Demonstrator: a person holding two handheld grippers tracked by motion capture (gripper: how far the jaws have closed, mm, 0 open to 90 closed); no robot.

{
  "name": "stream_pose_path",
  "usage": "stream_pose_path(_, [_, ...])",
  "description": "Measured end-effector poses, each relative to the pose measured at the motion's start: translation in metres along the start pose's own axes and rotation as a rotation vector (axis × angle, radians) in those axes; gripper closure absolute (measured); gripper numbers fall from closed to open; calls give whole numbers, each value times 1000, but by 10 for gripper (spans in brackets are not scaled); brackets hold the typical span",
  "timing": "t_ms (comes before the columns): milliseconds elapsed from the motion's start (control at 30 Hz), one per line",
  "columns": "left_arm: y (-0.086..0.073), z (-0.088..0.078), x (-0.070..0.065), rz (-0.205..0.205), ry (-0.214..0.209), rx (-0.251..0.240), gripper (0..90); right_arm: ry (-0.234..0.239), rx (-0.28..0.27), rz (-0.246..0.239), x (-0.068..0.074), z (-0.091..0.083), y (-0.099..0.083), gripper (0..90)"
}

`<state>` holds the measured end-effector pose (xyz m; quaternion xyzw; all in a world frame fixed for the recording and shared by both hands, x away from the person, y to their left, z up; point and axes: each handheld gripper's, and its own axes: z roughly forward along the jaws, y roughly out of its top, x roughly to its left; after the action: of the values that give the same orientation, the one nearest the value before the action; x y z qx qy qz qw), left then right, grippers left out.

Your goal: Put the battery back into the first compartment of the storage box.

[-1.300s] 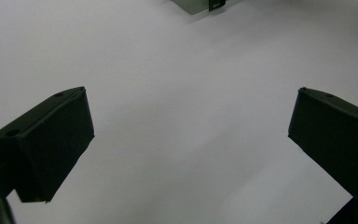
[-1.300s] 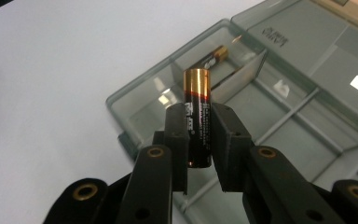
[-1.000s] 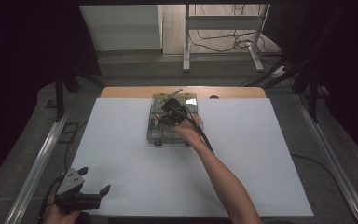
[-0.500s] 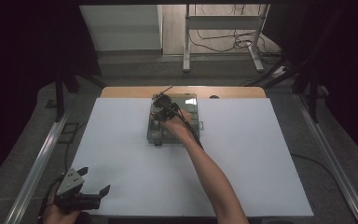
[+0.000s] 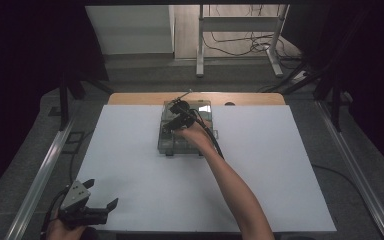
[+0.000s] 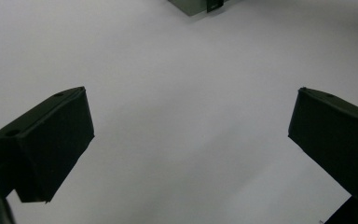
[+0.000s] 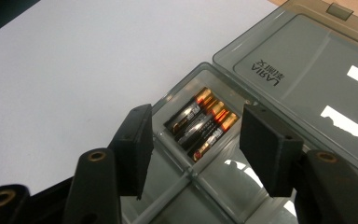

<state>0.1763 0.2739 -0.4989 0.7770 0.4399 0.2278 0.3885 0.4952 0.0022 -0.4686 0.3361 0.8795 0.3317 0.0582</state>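
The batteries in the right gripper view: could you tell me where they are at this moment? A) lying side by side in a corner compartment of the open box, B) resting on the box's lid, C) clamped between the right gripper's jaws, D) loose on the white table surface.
A: three batteries lie side by side in a corner compartment of the open box; the right gripper hovers above, its jaws apart and empty.

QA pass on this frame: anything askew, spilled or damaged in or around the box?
Nothing stands out. The batteries lie side by side in one corner compartment of the box, lid folded open. The right gripper, jaws just opened, holds nothing; none spilled onto the white sheet.
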Motion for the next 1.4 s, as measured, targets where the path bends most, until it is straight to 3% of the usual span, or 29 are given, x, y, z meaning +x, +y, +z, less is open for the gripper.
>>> stream_pose_path(267, [0, 0, 0, 1, 1, 0, 7, 16, -9, -14, 4, -10, -9, 422])
stream_pose_path(900, [0, 1, -1, 5, 3, 5, 7, 39, -22, -117, 22, -39, -28, 364])
stream_pose_path(1100, [0, 1, -1, 6, 4, 6, 7, 22, -25, -117, 24, -47, -37, 347])
stream_pose_path(1400, [1, 1, -1, 8, 7, 10, 8, 33, -44, -96, 24, -62, -54, 282])
